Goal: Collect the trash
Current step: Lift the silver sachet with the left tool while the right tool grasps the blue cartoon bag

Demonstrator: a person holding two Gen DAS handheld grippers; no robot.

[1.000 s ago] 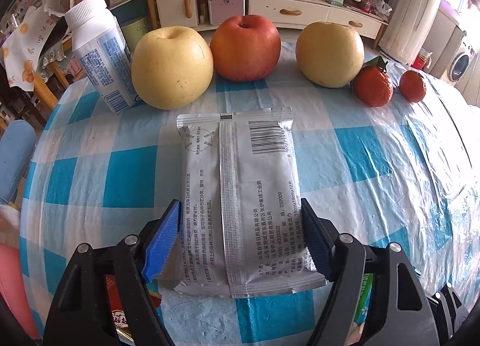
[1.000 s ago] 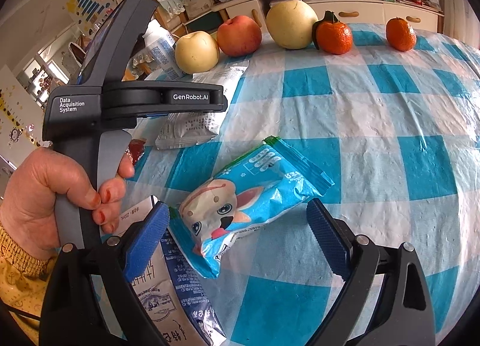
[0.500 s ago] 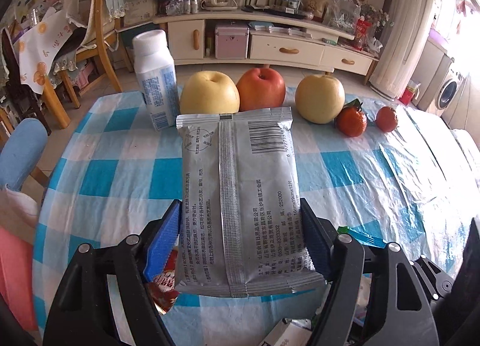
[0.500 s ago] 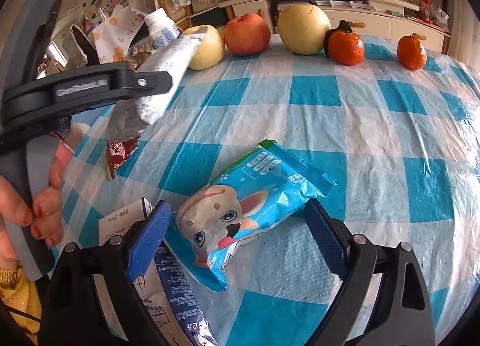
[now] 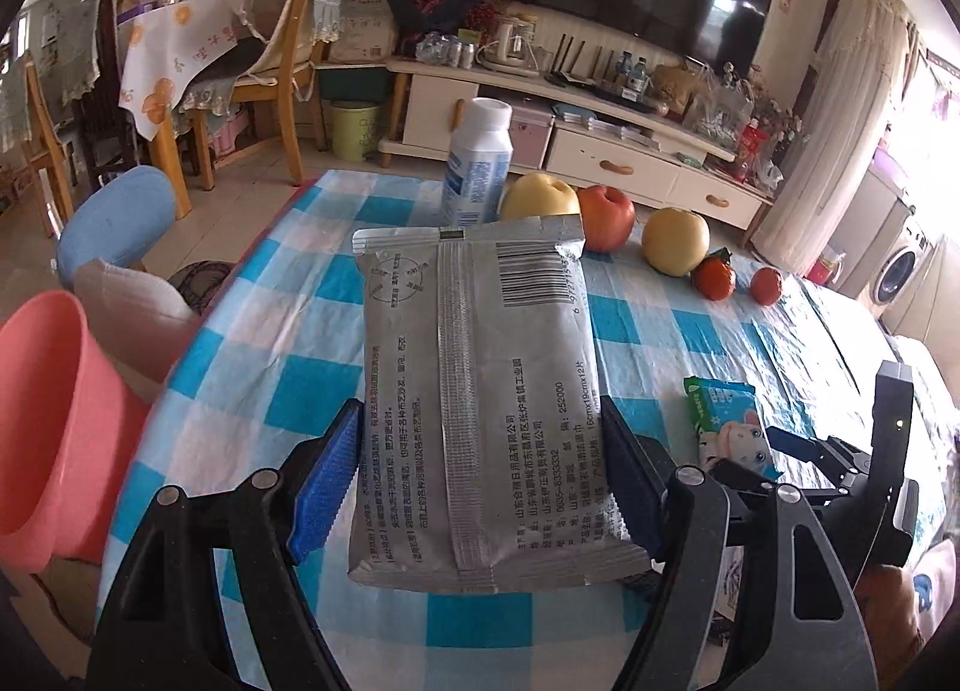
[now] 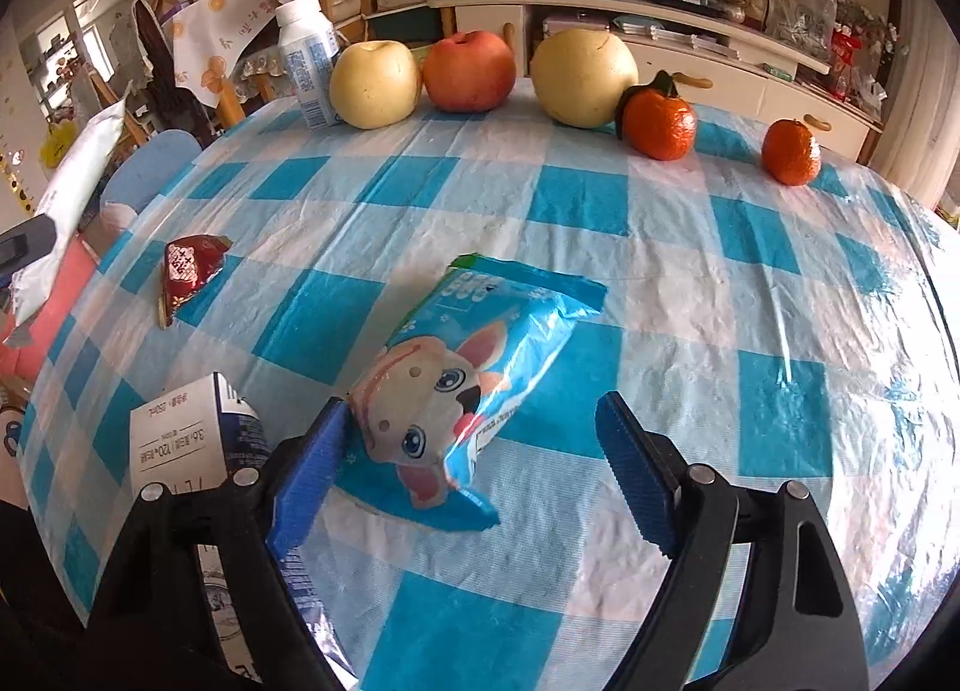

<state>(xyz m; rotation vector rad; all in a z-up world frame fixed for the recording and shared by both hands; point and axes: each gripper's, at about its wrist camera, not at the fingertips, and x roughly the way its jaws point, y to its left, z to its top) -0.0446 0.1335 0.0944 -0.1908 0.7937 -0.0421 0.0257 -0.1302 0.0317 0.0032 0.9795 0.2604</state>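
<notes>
Left gripper [image 5: 480, 481]: both blue pads clamped on the sides of a flat silver foil packet with black print and barcode [image 5: 474, 391], held clear above the blue-and-white checked plastic tablecloth [image 5: 252, 391]. A pink plastic bin [image 5: 54, 439] stands beside the table at left.

Right gripper [image 6: 462, 481]: jaws closing around a blue plastic snack wrapper with a cartoon puppy face [image 6: 468, 385], which lies on the cloth. The left pad touches it; the right pad stands apart. A red crumpled wrapper [image 6: 186, 271] lies near the left table edge.
</notes>
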